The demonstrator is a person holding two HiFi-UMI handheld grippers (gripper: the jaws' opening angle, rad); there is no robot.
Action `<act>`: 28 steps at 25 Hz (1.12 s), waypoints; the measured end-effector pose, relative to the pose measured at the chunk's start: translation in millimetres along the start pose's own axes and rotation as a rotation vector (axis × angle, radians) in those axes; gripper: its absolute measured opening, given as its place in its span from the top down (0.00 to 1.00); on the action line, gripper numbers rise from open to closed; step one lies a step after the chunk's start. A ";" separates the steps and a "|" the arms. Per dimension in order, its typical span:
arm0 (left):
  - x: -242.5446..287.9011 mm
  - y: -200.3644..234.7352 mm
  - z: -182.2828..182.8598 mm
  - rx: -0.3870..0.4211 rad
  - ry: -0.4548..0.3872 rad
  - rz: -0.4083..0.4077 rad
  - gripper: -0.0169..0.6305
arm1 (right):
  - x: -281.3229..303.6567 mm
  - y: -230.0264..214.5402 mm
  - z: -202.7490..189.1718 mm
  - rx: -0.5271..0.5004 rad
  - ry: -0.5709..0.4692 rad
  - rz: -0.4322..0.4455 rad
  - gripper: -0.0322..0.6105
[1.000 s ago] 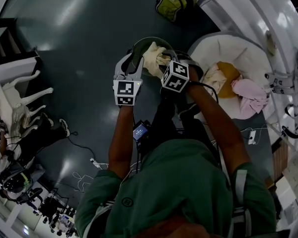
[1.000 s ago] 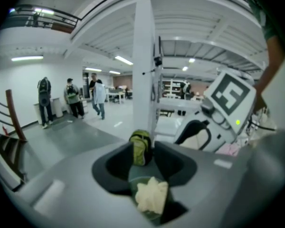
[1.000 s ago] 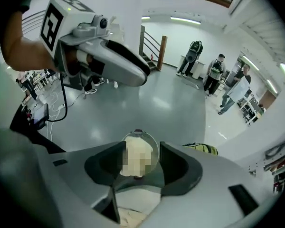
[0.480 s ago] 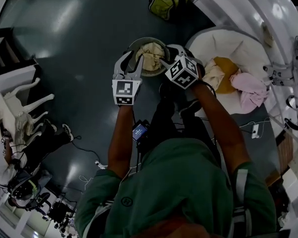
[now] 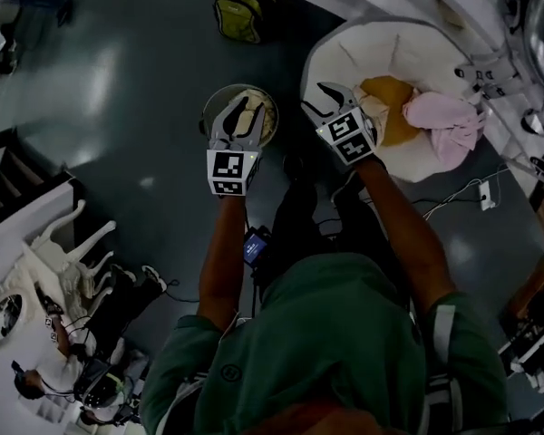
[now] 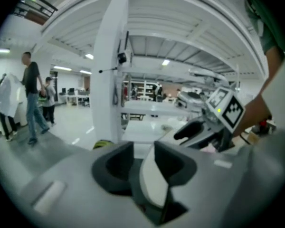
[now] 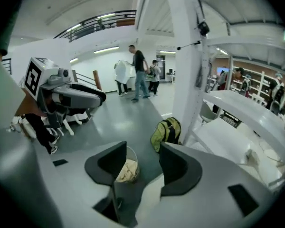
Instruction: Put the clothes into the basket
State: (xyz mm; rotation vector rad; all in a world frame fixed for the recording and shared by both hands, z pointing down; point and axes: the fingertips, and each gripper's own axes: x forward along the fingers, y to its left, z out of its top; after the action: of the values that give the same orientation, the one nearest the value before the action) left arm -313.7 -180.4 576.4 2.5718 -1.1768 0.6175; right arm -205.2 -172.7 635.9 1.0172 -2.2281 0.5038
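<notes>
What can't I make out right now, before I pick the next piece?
- Head view: the left gripper covers the basket's near side, so its fill is hidden.
- Head view: the right gripper overlaps the pile by the pink cloth; too dark to count pieces.
- Right gripper view: one jaw cuts off part of the basket.
- Left gripper view: neither basket nor pile shows; the gripper's body fills the lower frame.

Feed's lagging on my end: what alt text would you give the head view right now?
From above: a person's left gripper hangs open over a basket holding a cream garment; the open, empty right gripper is at the edge of a round white cushion bearing a mustard garment and a pink garment. A yellow-green backpack lies on the dark floor beyond.
</notes>
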 end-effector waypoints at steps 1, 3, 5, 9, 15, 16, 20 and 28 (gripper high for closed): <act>13.2 -14.7 1.3 0.008 0.007 -0.030 0.77 | -8.7 -13.5 -15.0 0.040 0.003 -0.022 0.62; 40.2 -46.0 1.2 0.025 0.025 -0.089 0.77 | -25.9 -40.5 -48.2 0.113 0.012 -0.067 0.62; 67.8 -78.6 -2.1 0.039 0.046 -0.144 0.77 | -42.4 -66.8 -85.2 0.183 0.025 -0.110 0.62; 124.7 -144.5 -20.3 0.064 0.104 -0.245 0.77 | -73.6 -114.4 -161.4 0.340 0.043 -0.190 0.62; 216.9 -237.3 -78.2 0.081 0.204 -0.356 0.77 | -92.1 -166.2 -284.8 0.521 0.081 -0.255 0.62; 231.4 -251.6 -91.1 0.082 0.222 -0.369 0.77 | -92.6 -171.4 -305.0 0.548 0.091 -0.258 0.62; 284.4 -298.1 -150.0 0.095 0.293 -0.402 0.77 | -80.1 -185.6 -384.0 0.647 0.121 -0.266 0.62; 356.7 -337.1 -282.0 0.153 0.424 -0.404 0.77 | -19.6 -189.8 -514.4 0.773 0.174 -0.247 0.62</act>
State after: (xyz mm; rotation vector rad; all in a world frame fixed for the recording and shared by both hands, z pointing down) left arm 75.0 -89.0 977.6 2.5098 -0.4755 1.1088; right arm 149.6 9.9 1012.4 1.5260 -1.7241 1.3358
